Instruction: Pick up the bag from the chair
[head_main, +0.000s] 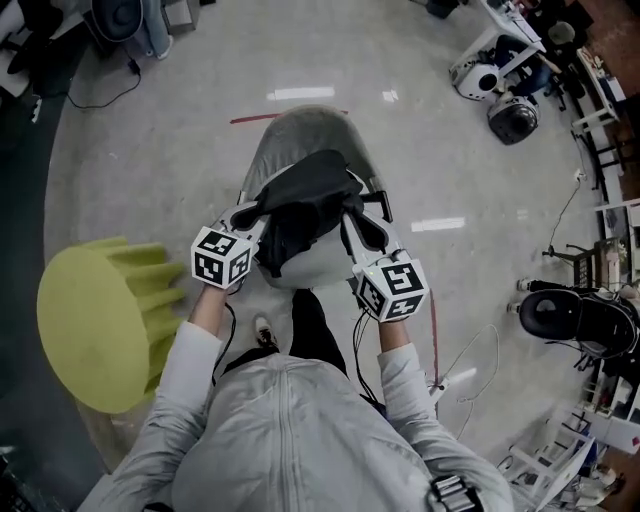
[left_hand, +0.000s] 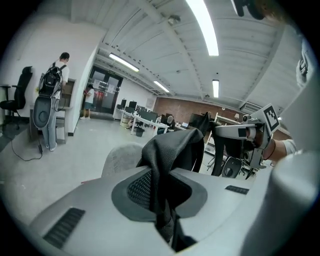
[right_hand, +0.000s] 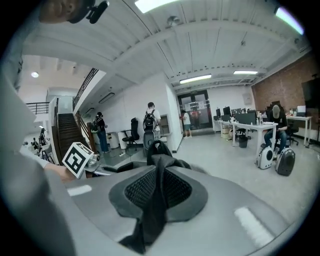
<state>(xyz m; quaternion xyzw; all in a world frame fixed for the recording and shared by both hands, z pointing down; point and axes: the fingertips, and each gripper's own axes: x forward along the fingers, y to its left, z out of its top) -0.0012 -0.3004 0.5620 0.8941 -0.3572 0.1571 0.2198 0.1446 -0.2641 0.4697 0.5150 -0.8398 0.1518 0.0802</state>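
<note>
The left claw (left_hand: 162, 200) is closed tight on a black strap of the bag (head_main: 305, 205). The bag hangs between the two claws, over the grey chair (head_main: 300, 128) just beyond them. The right claw (right_hand: 150, 205) pinches another strap. Each claw's cube (head_main: 222, 257) carries square black-and-white markers.

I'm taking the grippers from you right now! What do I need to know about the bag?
Left gripper: shut on a fold of the black bag.
Right gripper: shut on the bag's other side.
Bag: hangs between the two grippers, over the grey chair.
Done: both grips are on.
Left: I cannot tell whether the bag is fully clear of the seat, so probably raise both grippers together and carry it away from the chair.
</note>
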